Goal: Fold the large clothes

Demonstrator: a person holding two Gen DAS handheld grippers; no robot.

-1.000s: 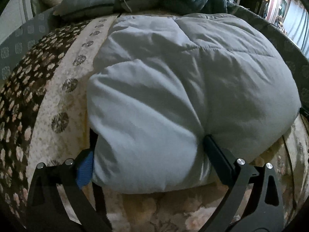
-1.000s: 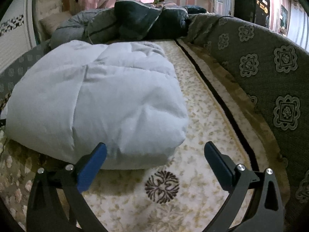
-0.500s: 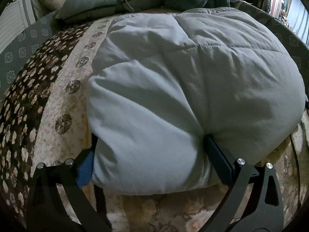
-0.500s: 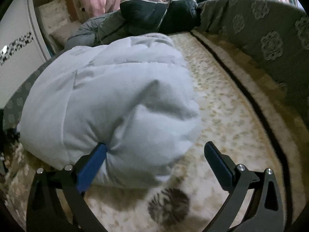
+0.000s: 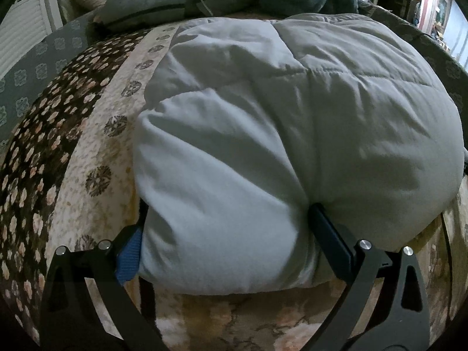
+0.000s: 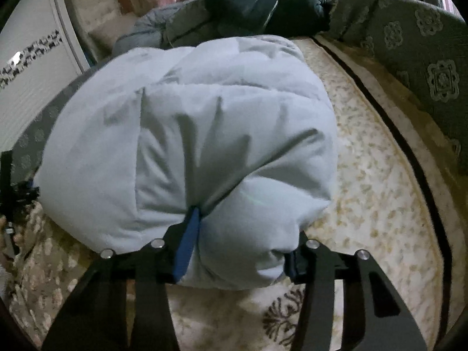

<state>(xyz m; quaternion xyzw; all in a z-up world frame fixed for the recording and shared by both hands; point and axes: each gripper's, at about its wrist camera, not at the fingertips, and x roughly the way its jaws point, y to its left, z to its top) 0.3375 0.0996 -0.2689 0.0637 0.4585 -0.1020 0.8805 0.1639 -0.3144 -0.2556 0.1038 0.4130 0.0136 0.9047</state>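
Note:
A pale grey padded garment (image 5: 292, 131) lies bundled on the flowered bed cover (image 5: 87, 161). My left gripper (image 5: 226, 225) stands wide at the garment's near edge. The fabric bulges between its fingers and touches both; the blue pad (image 5: 128, 260) is half hidden by it. In the right wrist view the same garment (image 6: 204, 117) fills the middle. My right gripper (image 6: 242, 239) is closing on the near right corner. That corner is pinched between the jaws, and creases fan out from the left finger (image 6: 187, 245).
Dark padded coats (image 6: 263, 3) are heaped at the far end of the bed, with a pillow (image 5: 84, 20) beside them. A grey patterned backrest (image 6: 424, 58) runs along the right side. A white cabinet (image 6: 29, 87) stands to the left. Bare cover (image 6: 365, 190) lies right of the garment.
My right gripper moved in onto the garment's corner and narrowed its jaws from wide open until they pinched the fabric. My left gripper stayed where it was, as wide as before.

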